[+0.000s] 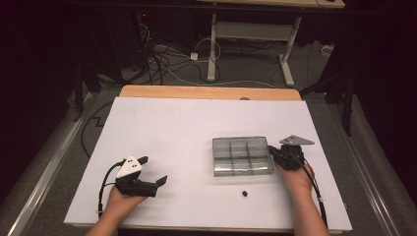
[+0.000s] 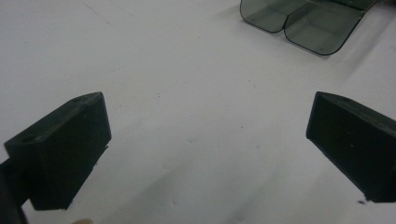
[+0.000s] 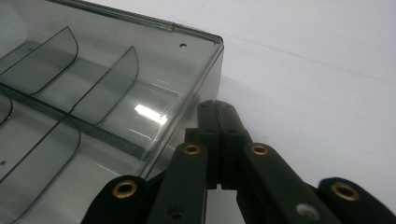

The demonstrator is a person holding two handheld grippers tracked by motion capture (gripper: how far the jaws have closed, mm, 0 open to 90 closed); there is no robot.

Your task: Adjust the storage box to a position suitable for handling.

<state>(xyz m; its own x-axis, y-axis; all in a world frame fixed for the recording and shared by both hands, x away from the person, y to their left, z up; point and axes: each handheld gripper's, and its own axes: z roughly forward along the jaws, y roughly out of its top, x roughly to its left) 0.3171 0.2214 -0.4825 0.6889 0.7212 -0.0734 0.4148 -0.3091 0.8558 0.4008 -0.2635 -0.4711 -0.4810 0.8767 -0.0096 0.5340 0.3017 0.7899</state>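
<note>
Resting at the near left of the white table (image 1: 187,123), the left tool (image 1: 155,169) lay on its side in the person's left hand (image 1: 120,199), its jaws spread wide with nothing between them; the left gripper view showed bare table surface in the gap and the corner of the compartment box (image 2: 303,21) farther off. Nearer the front edge, a small dark item (image 1: 244,193) lay loose on the table, just in front of the box and apart from both tools; its nature could not be determined at this size. Farther back and to the right, the clear smoke-tinted compartment box (image 1: 242,156) sat flat on the table, its dividers visible and its compartments apparently empty. The right tool (image 1: 272,150) had its jaws fully closed on nothing, the tips set against or just beside the right end wall of the box (image 3: 205,88); actual contact could not be confirmed. Judged from this layout, the work was at an early stage: the box seemed to be undergoing positioning with the closed tips, the loose item remained outside any compartment, and the left tool stood ready but unused. No brand, label or legible writing appeared on the box, the tools or the table.
</note>
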